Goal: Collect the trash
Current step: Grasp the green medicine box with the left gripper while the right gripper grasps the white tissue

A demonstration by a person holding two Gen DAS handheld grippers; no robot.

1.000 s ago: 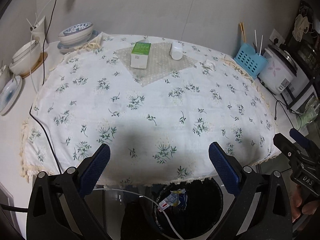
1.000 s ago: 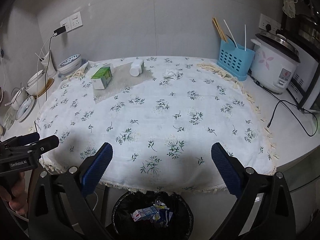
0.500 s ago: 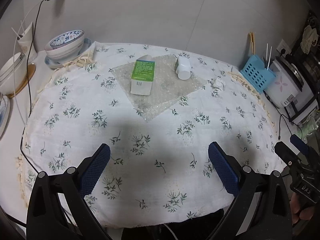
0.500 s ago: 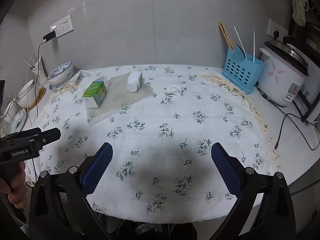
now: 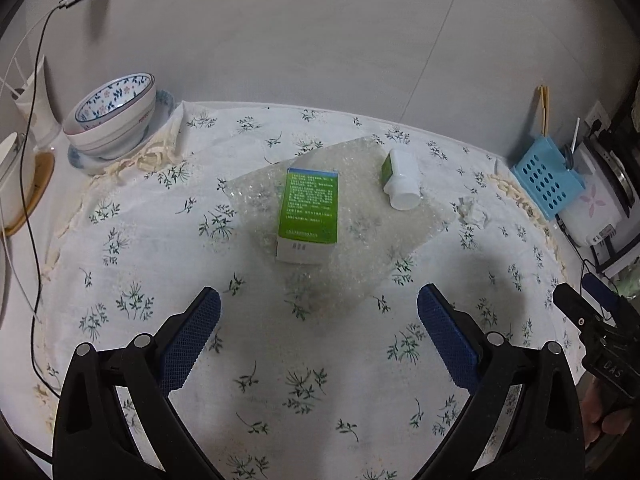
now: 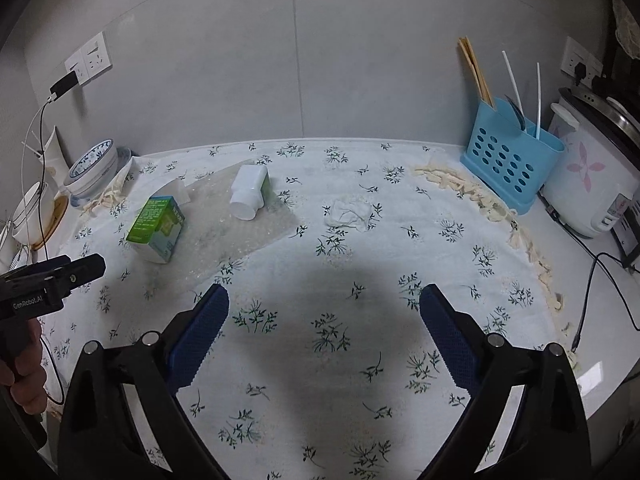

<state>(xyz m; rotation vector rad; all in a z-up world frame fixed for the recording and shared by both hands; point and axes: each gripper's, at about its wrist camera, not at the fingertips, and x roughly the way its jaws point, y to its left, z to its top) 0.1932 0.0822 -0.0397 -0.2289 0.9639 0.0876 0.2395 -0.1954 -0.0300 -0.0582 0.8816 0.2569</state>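
with the bin below the counter's edge now gone from view, both the left tool [image 5: 319, 306] and right tool [image 6: 324, 304] are being carried in, spread and empty, toward the green box [image 5: 308, 210] lying on the bubble wrap [image 5: 360, 248], likely the next pickup.

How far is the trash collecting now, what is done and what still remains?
Nothing on the table looks collected yet. The left gripper and right gripper are both open and hold nothing. In hand: the left one faces the green box on the bubble wrap. Left to collect: the box, the white bottle, the crumpled tissue and the wrap. No bin is in view.
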